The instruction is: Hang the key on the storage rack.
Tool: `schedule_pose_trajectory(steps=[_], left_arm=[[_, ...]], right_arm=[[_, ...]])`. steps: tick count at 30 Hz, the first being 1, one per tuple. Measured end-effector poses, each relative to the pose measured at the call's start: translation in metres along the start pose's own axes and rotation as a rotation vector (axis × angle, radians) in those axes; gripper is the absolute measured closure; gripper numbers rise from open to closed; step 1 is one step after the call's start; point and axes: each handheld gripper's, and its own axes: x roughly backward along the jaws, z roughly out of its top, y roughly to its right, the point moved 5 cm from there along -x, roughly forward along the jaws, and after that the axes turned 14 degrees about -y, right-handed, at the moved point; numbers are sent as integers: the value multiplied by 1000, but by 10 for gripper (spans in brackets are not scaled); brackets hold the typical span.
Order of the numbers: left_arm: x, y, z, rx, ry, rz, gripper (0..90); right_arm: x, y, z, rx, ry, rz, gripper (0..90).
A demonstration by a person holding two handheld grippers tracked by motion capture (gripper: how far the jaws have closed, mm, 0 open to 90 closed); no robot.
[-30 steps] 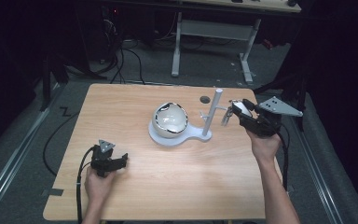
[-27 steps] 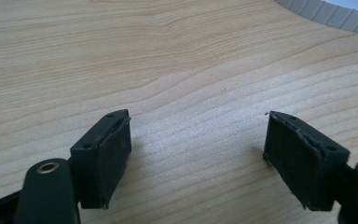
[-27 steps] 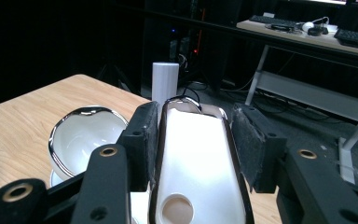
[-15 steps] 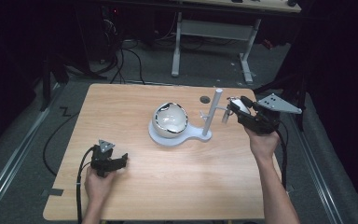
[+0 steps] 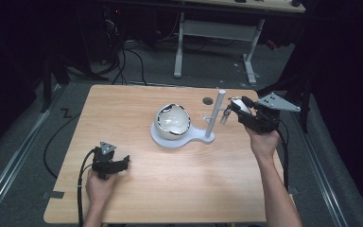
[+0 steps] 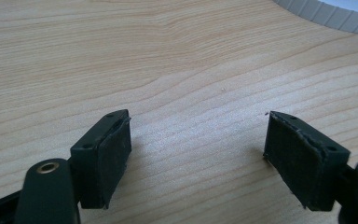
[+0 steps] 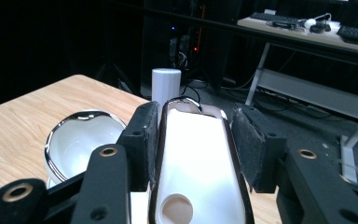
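The fingers of the right gripper are clenched on a white spoon with a shiny silver rim; the spoon stands between the two pads and its handle has a round hole near the bottom of the right gripper view. In the high view this gripper is held above the right side of the desk, just beside a white upright post. The post rises from a flat white base, and a white bowl with a silver rim sits on the same base, left of the post. The left gripper rests low over the near left part of the desk. Its fingers are released, wide apart, with bare wood between them. A small dark round spot lies on the desk behind the post.
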Motion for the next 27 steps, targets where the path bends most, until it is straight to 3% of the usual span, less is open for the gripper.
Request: schedule_pose_trajectory(steps=[12, 18, 27], left_arm=[[0, 0, 0, -4, -2, 3, 231], [0, 0, 0, -4, -1, 3, 232], [0, 0, 0, -4, -1, 2, 231]], right_arm=[[-9, 5, -11, -5, -38, -15, 527], [-15, 12, -21, -35, -62, -13, 526], [-18, 8, -27, -25, -75, -18, 526]])
